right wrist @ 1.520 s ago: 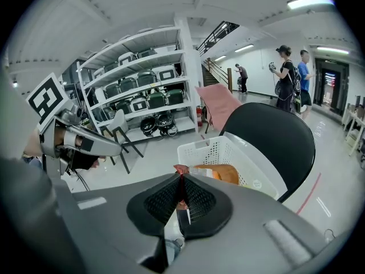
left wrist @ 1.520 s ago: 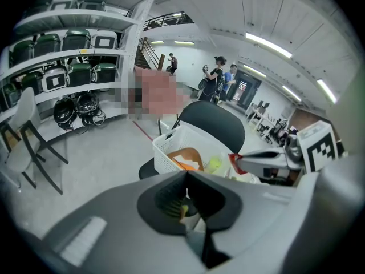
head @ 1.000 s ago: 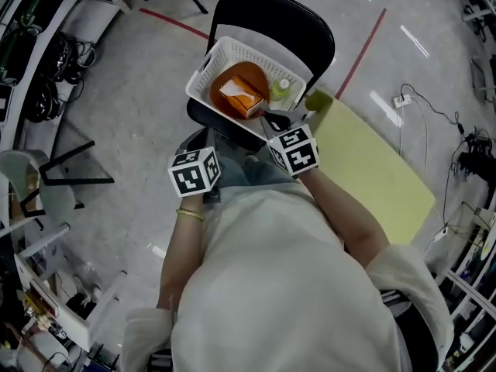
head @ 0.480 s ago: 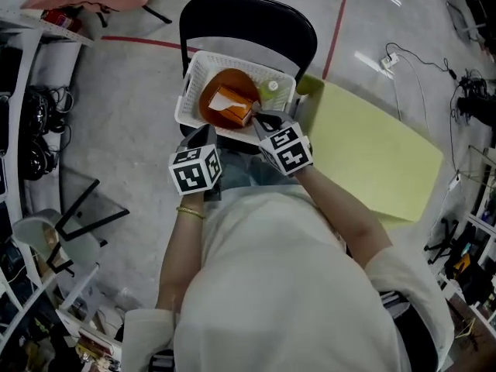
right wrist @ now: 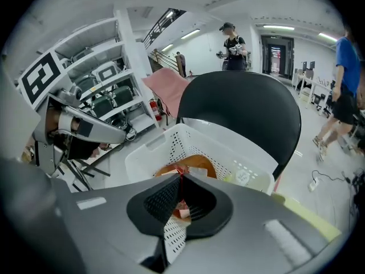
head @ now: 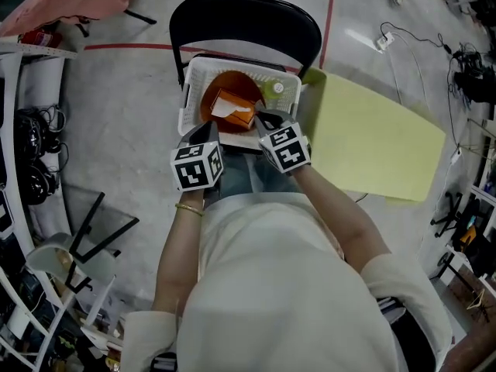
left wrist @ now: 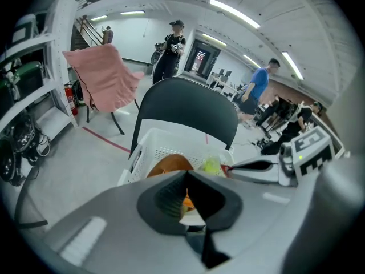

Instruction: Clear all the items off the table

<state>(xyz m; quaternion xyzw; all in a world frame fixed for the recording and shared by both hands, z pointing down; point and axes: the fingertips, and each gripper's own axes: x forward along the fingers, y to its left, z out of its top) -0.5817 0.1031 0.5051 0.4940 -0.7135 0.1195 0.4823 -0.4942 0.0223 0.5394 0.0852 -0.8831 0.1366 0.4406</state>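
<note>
A white basket stands on the seat of a black chair. In it lie an orange bowl, an orange box and a small bottle with a pale green cap. My left gripper is shut and empty at the basket's near left corner. My right gripper is shut and empty over the near rim, beside the box. In the left gripper view the shut jaws point at the basket. The right gripper view shows its gripper over the basket.
A yellow-green table stands to the right of the chair with nothing on its visible top. Shelving and cables line the left side. A pink cloth hangs on a stand behind the chair. People stand far off.
Both grippers have sunk toward the basket's near rim and rolled a little. The basket now lies straight ahead of them. Both stay shut.
</note>
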